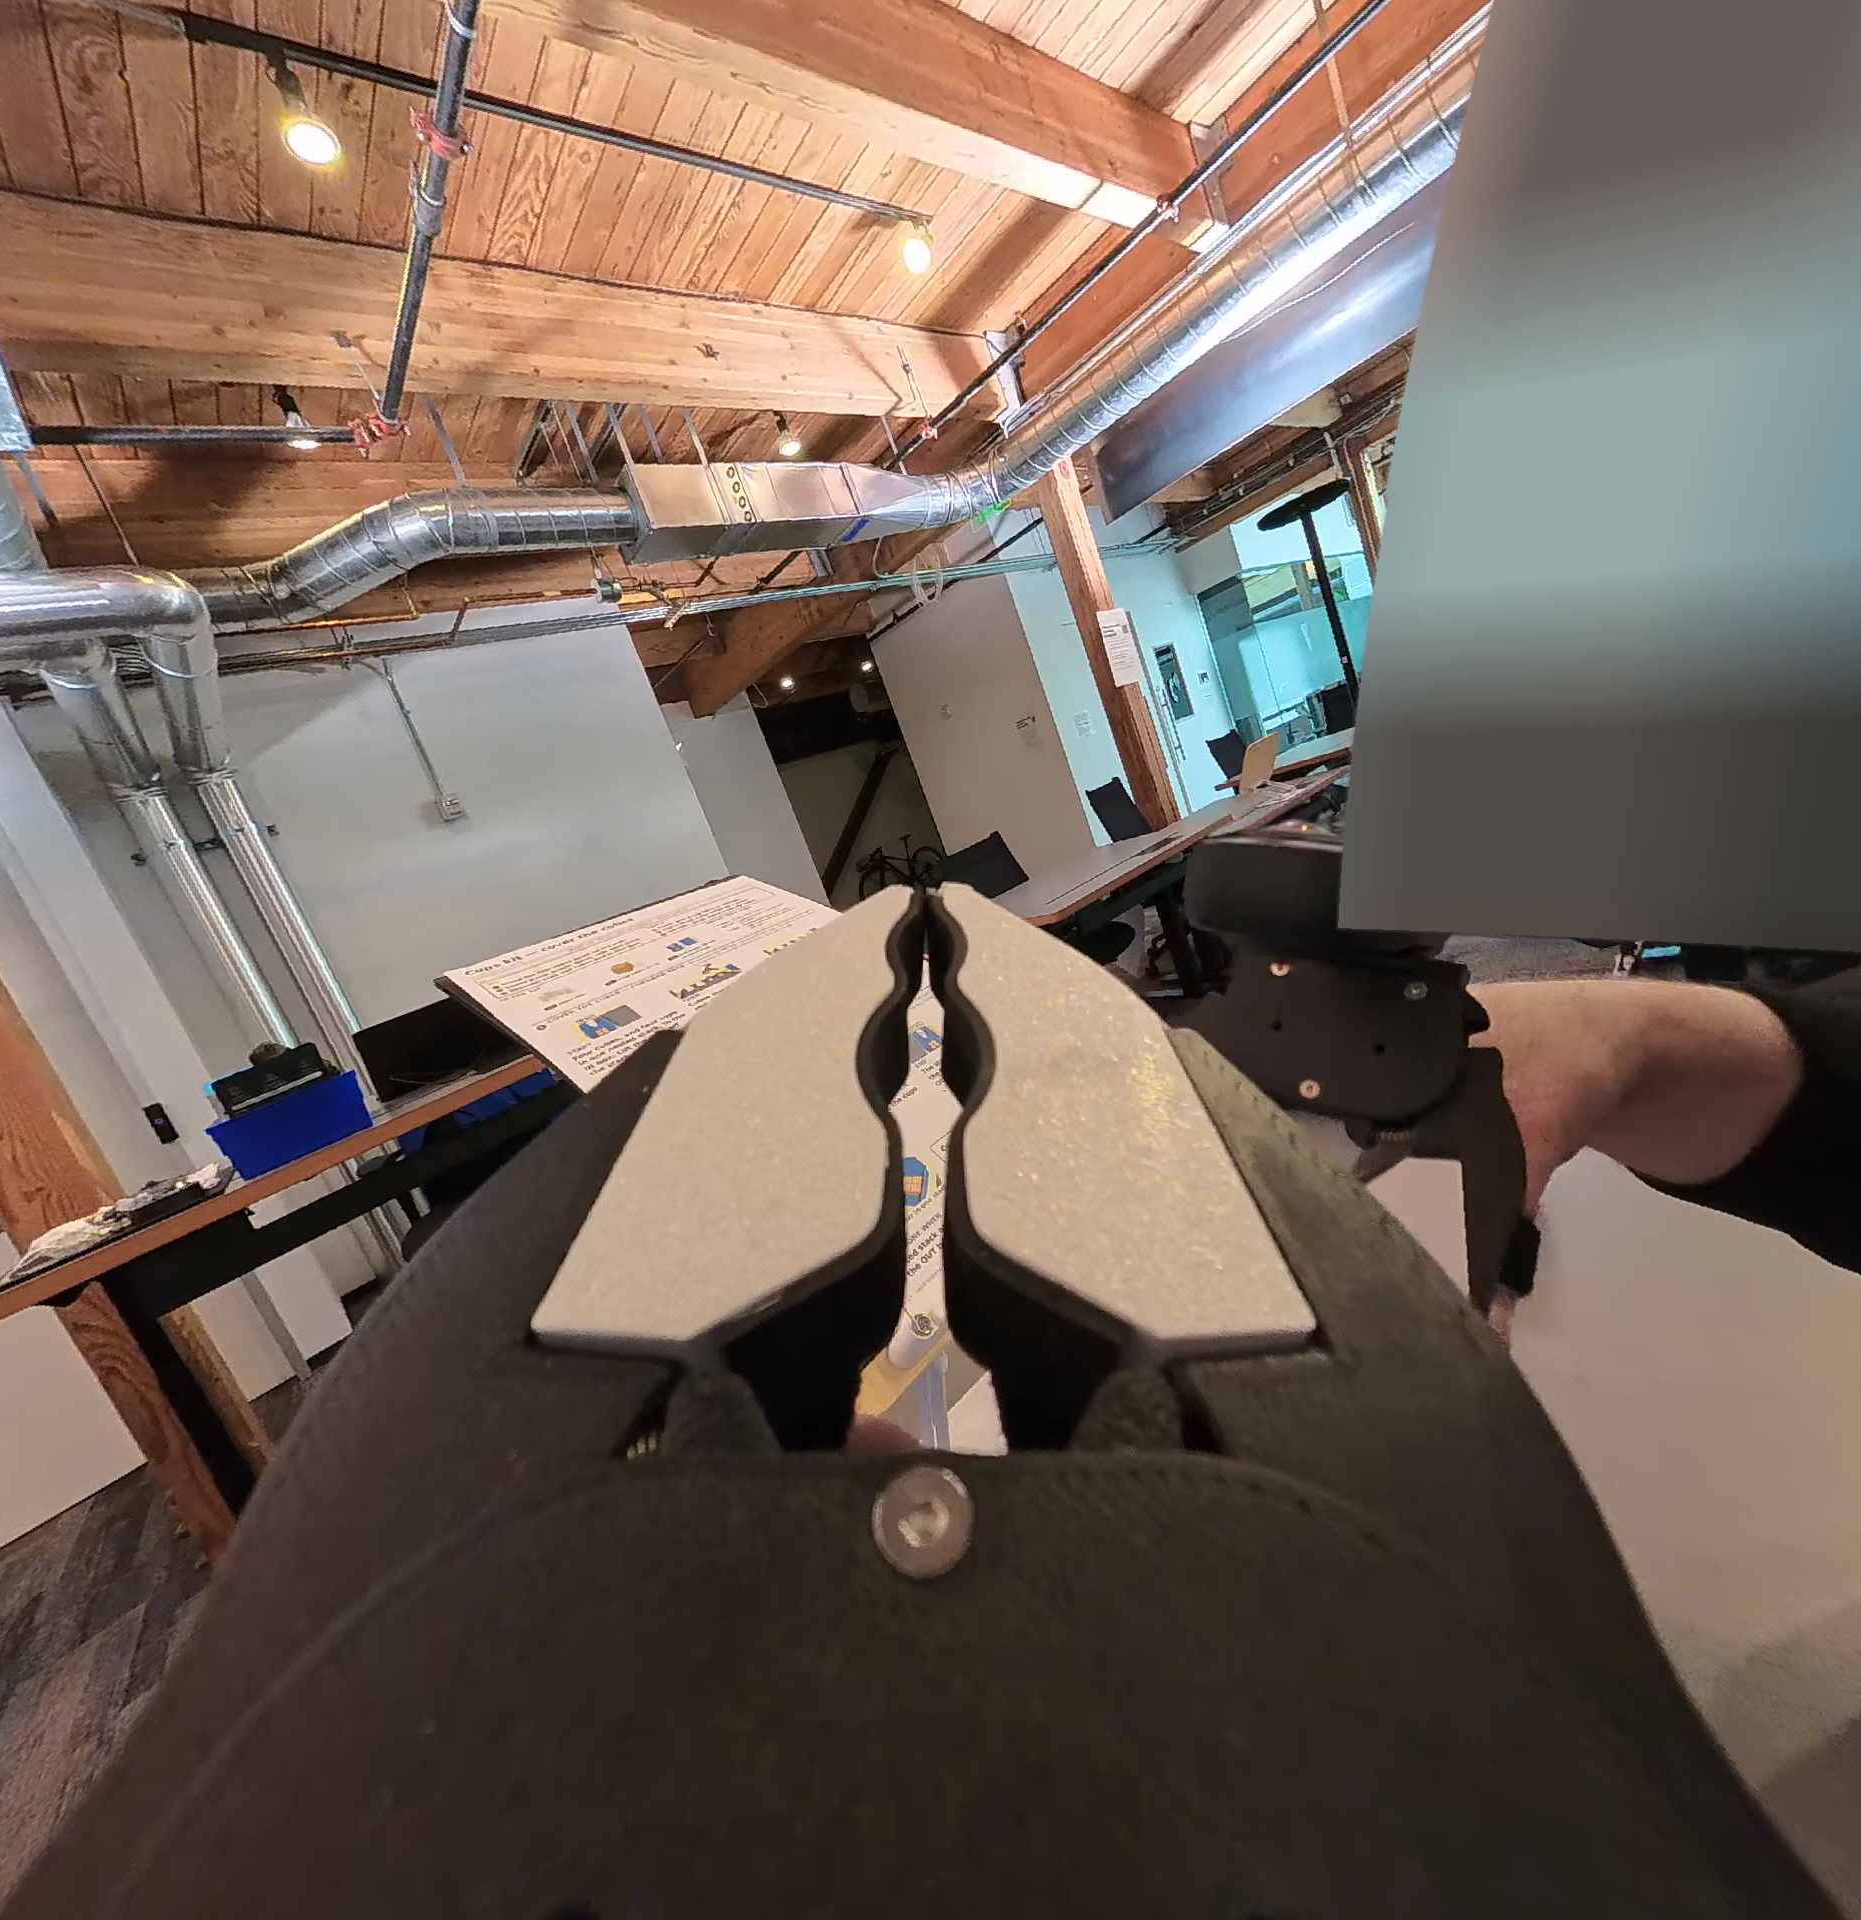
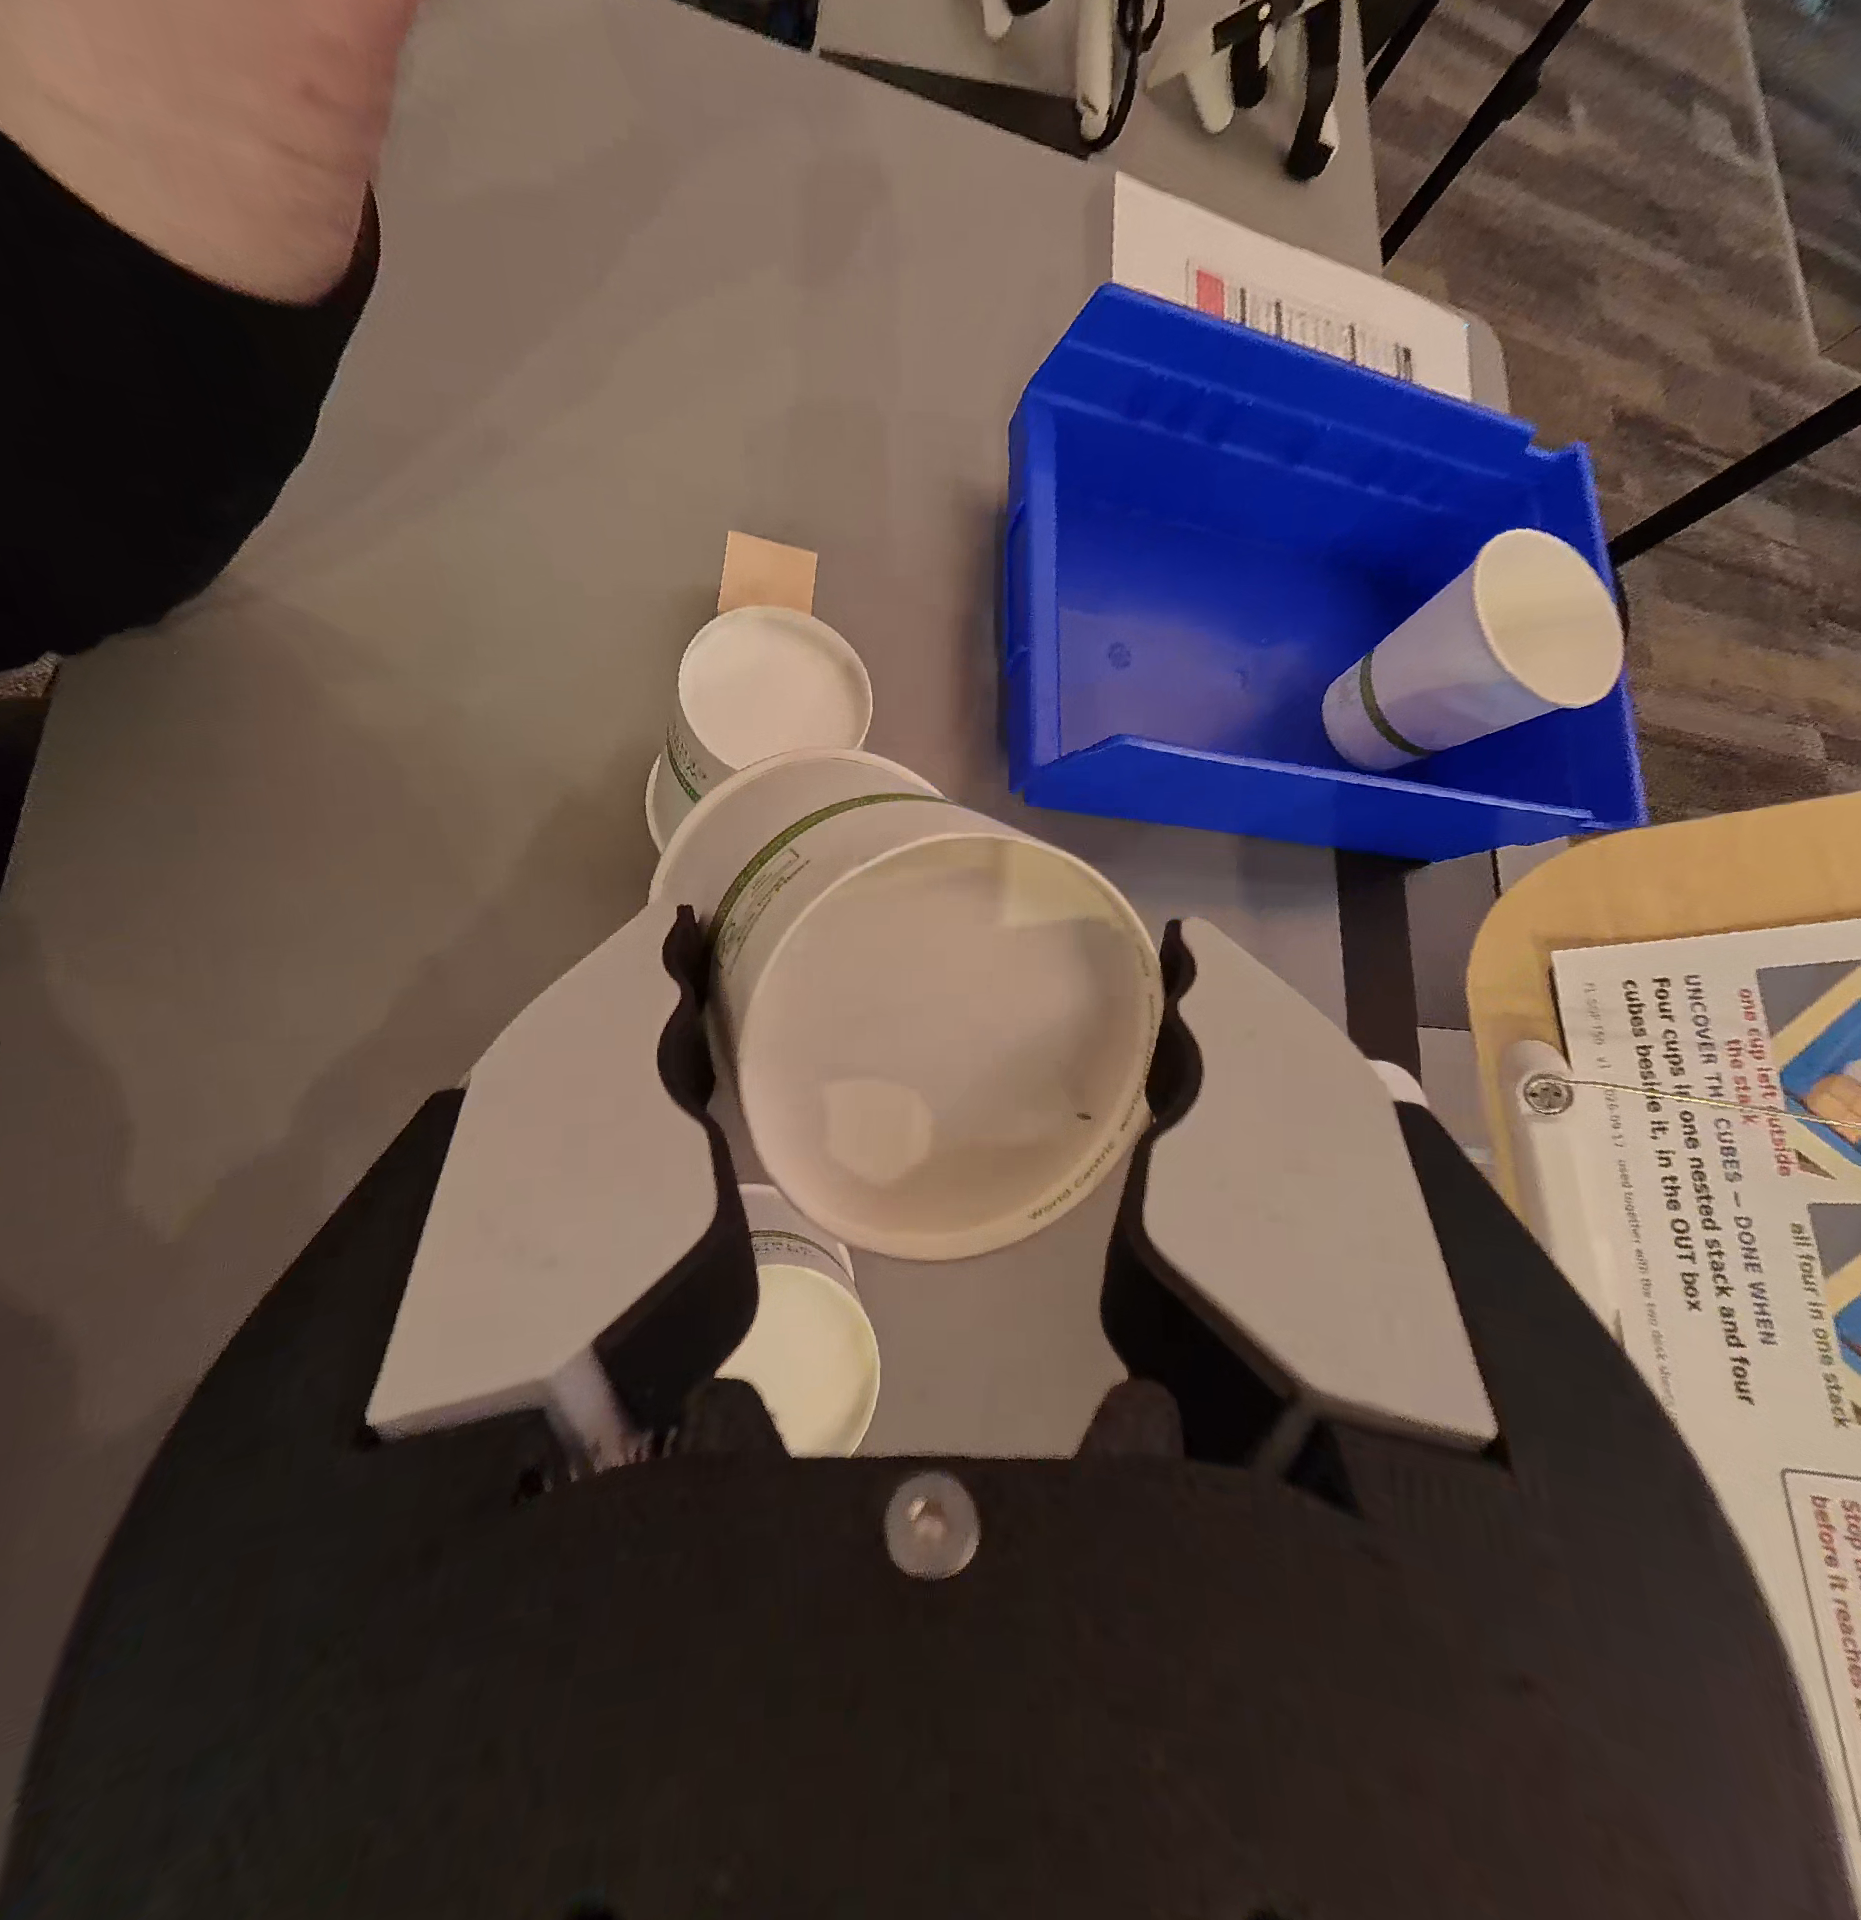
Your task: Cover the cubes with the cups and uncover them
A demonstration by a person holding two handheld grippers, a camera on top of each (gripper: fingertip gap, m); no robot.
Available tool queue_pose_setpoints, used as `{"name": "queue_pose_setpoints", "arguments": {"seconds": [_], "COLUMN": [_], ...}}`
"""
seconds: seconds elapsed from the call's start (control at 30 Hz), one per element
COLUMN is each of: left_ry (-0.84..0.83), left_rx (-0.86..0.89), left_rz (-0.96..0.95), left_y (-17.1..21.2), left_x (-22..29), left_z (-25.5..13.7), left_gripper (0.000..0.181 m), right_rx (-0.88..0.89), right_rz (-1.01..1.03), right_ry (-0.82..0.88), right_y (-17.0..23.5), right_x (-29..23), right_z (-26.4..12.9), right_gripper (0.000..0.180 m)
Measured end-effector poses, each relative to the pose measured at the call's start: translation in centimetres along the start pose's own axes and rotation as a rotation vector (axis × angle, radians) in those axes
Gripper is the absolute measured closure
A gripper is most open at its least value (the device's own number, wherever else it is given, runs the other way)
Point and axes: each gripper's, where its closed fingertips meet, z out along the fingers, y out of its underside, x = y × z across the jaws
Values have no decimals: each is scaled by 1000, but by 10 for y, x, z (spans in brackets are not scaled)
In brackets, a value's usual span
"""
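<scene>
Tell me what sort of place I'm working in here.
Probably an open-plan office or lab in a converted timber building: exposed wooden ceiling beams with metal ducting, long desks with chairs behind, and a grey worktable holding a blue bin and paper cups.

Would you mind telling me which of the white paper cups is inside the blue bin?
The upside-down cup leaning in the blue bin; the others are outside, on or above the grey table.

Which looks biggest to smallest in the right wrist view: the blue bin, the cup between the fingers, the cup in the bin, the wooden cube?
1. blue bin
2. held cup, enlarged by nearness to the camera
3. cup in the bin
4. wooden cube, partly hidden
</scene>
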Motion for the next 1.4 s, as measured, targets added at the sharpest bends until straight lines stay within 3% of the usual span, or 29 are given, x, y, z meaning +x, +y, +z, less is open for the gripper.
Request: {"name": "queue_pose_setpoints", "arguments": {"seconds": [0.97,1.07,1.13,1.4], "left_ry": [3,6,7,-1], "left_rx": [-16,-23,-27,-33], "left_rz": [-11,-10,-6,2], "left_y": [10,12,13,14], "left_x": [-4,-3,-3,-3], "left_z": [4,5,6,6], "left_gripper": [181,181,181,181], "right_rx": [-337,-398,-367,-153], "right_rz": [41,1,4,94], "right_ry": [-111,-58,-51,-4], "right_y": [74,84,78,42], "right_x": [-42,-38,-39,-15], "right_z": [88,95,97,55], "right_gripper": [96,92,79,99]}}
